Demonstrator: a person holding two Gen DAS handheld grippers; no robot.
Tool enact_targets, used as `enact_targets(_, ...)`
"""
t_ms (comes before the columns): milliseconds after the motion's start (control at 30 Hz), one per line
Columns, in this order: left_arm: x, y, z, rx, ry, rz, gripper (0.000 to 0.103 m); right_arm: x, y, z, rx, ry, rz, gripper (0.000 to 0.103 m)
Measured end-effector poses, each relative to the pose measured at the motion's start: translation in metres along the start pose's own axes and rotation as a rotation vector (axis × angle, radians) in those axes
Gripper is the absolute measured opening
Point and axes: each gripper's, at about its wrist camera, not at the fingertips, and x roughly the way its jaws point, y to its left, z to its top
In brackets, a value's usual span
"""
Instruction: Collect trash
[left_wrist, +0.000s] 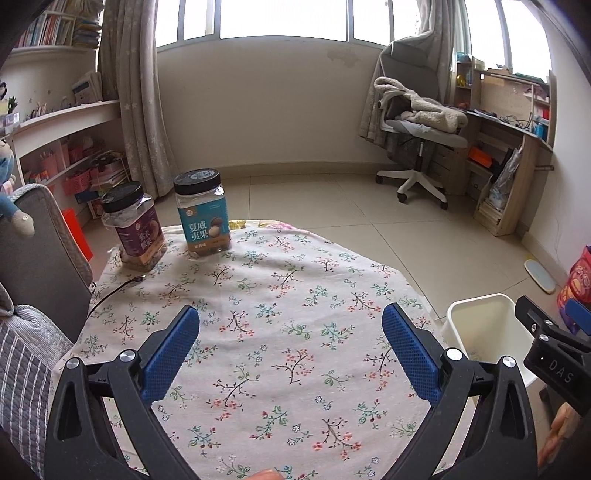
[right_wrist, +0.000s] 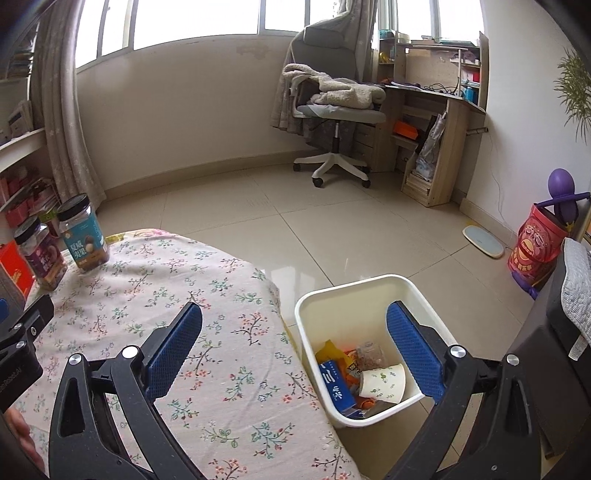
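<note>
The white bin (right_wrist: 364, 291) beside the bench (right_wrist: 221, 369) holds a paper cup (right_wrist: 384, 382), a blue pack (right_wrist: 334, 387) and wrappers. Both hand-held grippers, left (left_wrist: 290, 326) and right (right_wrist: 294, 325), are wide and hold nothing. Two jars (left_wrist: 202, 212) stand on the bench.

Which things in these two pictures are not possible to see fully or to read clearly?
- White trash bin, left wrist view: its contents are hidden by its own wall and the right tongs.
- Purple-label jar, right wrist view: the label is too small to read.
- Trash under the paper cup, right wrist view: it is covered by the cup and the blue packet.
- Black cable, left wrist view: its far end runs off the table edge.
</note>
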Motion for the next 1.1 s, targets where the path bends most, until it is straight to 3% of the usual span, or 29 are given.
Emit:
enact_targets(433,-0.006,0.032,-0.004,-0.065,0.019,0.031,0.096,0.001,0.031,-0.001,-0.030,0.003,0.087,0.096)
enact_targets(1100,-0.006,0.026,-0.005,-0.063,0.021,0.053,0.096,-0.004,0.024,-0.001,-0.028,-0.034,0.075,0.096)
